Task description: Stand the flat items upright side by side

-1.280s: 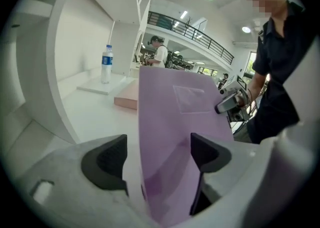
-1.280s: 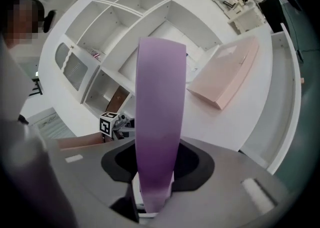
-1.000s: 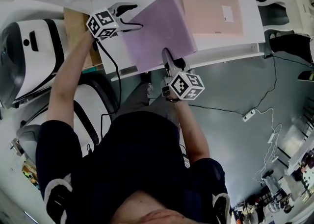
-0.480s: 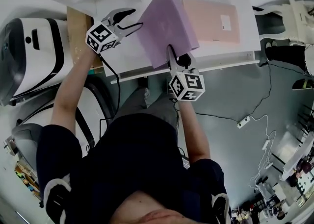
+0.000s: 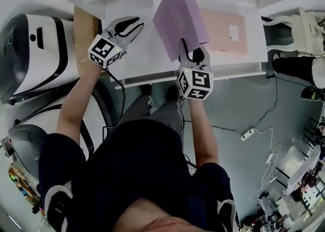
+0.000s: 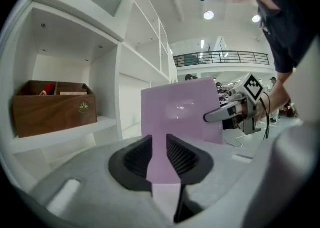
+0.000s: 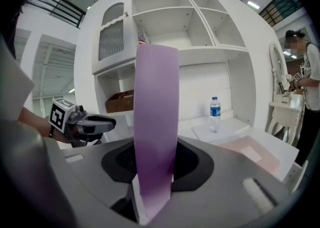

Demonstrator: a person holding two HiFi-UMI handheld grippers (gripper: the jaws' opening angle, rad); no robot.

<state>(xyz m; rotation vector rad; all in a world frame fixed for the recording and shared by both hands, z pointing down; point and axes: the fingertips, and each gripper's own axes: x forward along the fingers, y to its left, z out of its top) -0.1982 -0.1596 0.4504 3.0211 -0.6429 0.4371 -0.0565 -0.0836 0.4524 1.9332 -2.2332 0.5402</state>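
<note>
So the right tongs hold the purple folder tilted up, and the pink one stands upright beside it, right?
No: the pink folder lies flat on the table, per the head view. The right tongs do hold the purple folder tilted up.

Room and furniture.
A white shelving unit [image 7: 200, 22] with open compartments is seen behind a white table [image 5: 137, 68]; a wooden box [image 6: 52, 105] is kept on one shelf, the floor [image 5: 244, 99] is grey, and round ceiling lights [image 6: 208, 15] are lit.
</note>
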